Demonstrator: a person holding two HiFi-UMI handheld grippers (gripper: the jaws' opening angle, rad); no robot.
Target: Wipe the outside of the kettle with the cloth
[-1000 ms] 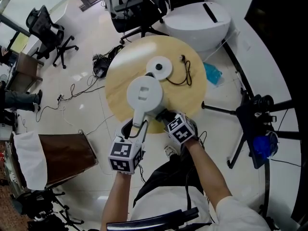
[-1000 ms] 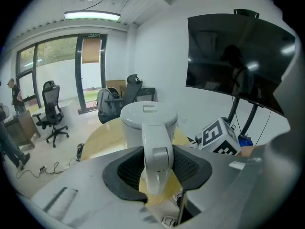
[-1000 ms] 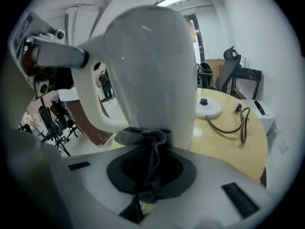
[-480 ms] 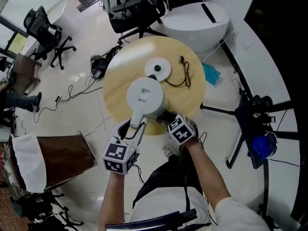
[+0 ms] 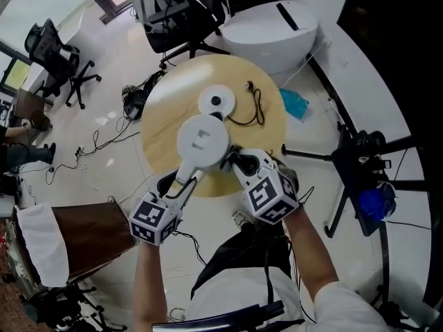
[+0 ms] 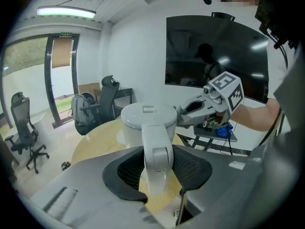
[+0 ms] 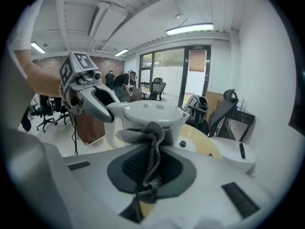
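Observation:
A white kettle [image 5: 202, 138] is held above the near edge of the round wooden table [image 5: 163, 113]. My left gripper [image 5: 181, 185] is shut on the kettle's handle [image 6: 157, 155], which runs between its jaws in the left gripper view. My right gripper [image 5: 234, 161] comes in from the right and is shut on a grey cloth [image 7: 150, 140]. The cloth's top is bunched against the kettle's side [image 7: 152, 114], just under the lid rim. In the head view the cloth is hidden. The kettle's round base [image 5: 217, 102] and its black cord [image 5: 253, 106] lie on the table behind.
Beyond the table stands a large white rounded unit [image 5: 271, 26], with a blue bag [image 5: 296, 106] on the floor beside it. A black tripod [image 5: 360, 163] is at the right. Office chairs [image 5: 50, 50] and floor cables lie left, and a brown chair [image 5: 91, 228] is near left.
My right gripper has risen with the cloth, from low on the kettle's side up toward the lid rim. The left gripper has rolled a little and still holds the handle.

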